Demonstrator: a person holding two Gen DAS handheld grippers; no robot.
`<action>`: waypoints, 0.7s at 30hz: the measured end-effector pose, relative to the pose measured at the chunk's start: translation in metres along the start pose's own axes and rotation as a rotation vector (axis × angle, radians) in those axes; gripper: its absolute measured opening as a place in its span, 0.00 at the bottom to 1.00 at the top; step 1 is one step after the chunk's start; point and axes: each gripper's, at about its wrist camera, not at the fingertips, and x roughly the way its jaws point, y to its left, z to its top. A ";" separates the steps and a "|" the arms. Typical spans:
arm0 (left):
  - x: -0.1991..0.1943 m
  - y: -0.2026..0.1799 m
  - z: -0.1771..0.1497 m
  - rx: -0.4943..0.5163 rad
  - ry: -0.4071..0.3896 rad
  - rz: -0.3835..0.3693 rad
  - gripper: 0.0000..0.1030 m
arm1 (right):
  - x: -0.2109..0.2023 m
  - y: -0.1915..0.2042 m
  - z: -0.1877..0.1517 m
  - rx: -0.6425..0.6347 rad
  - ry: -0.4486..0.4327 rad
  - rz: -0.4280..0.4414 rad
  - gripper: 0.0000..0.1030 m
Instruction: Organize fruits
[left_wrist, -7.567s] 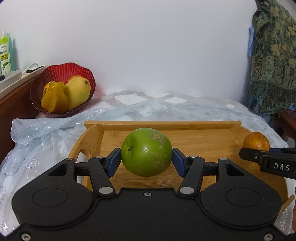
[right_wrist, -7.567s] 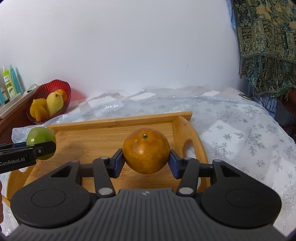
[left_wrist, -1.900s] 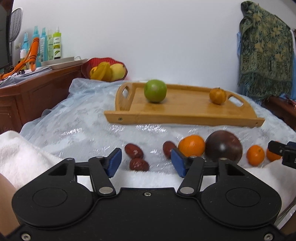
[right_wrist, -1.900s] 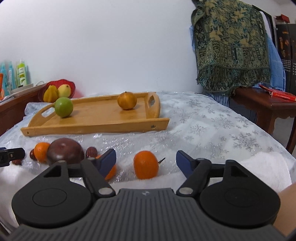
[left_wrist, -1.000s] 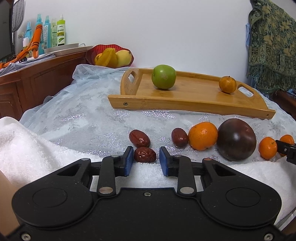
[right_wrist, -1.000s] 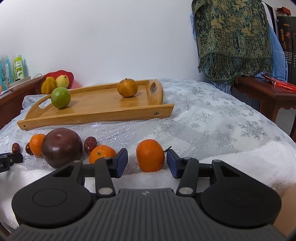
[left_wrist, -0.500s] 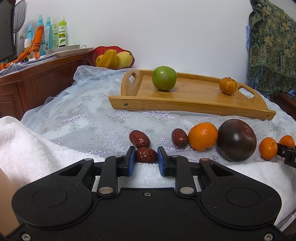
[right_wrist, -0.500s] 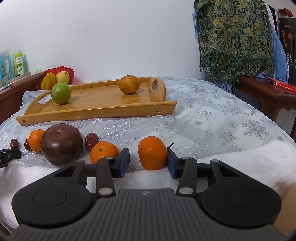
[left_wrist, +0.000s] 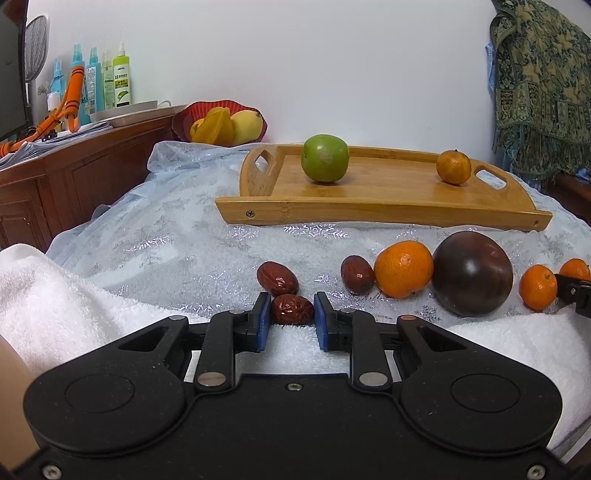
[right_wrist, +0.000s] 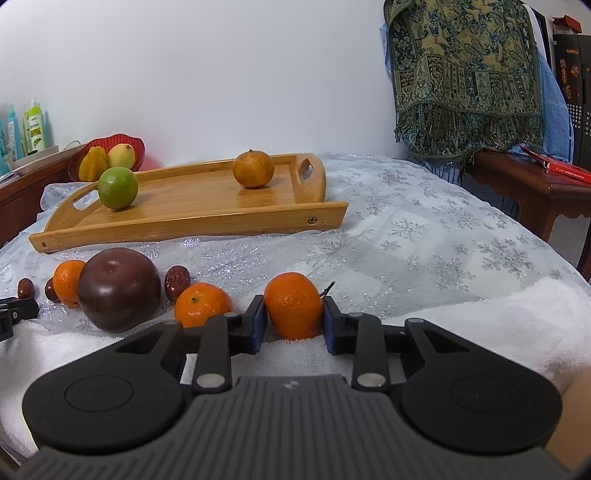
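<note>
My left gripper (left_wrist: 289, 314) is shut on a small red date (left_wrist: 291, 308) at the edge of the white towel (left_wrist: 55, 295). Two more dates (left_wrist: 277, 277), an orange (left_wrist: 403, 268), a dark purple fruit (left_wrist: 472, 273) and a mandarin (left_wrist: 538, 286) lie in a row beyond it. My right gripper (right_wrist: 293, 323) has its jaws closing, both pads touching a mandarin (right_wrist: 293, 302). On the wooden tray (left_wrist: 369, 214) behind rest a green fruit (left_wrist: 325, 163) and an orange (left_wrist: 453, 167).
A red bowl (left_wrist: 221, 122) of yellow fruit and a wooden cabinet (left_wrist: 74, 177) with bottles (left_wrist: 107, 81) stand at the far left. A patterned cloth (right_wrist: 465, 81) hangs at the right over a dark side table (right_wrist: 535, 184).
The green fruit and the orange, once held over the tray, now lie on it. Both grippers came back to the near row and closed, left on a date, right on a mandarin.
</note>
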 end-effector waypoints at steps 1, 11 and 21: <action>0.000 0.000 0.000 0.001 -0.001 0.000 0.22 | 0.000 0.000 0.000 0.002 -0.001 -0.002 0.34; -0.009 0.000 0.002 0.006 -0.027 -0.010 0.22 | -0.004 -0.002 0.005 0.053 -0.041 -0.012 0.34; -0.014 -0.004 0.042 0.014 -0.085 -0.045 0.22 | -0.003 0.008 0.031 0.053 -0.106 0.040 0.34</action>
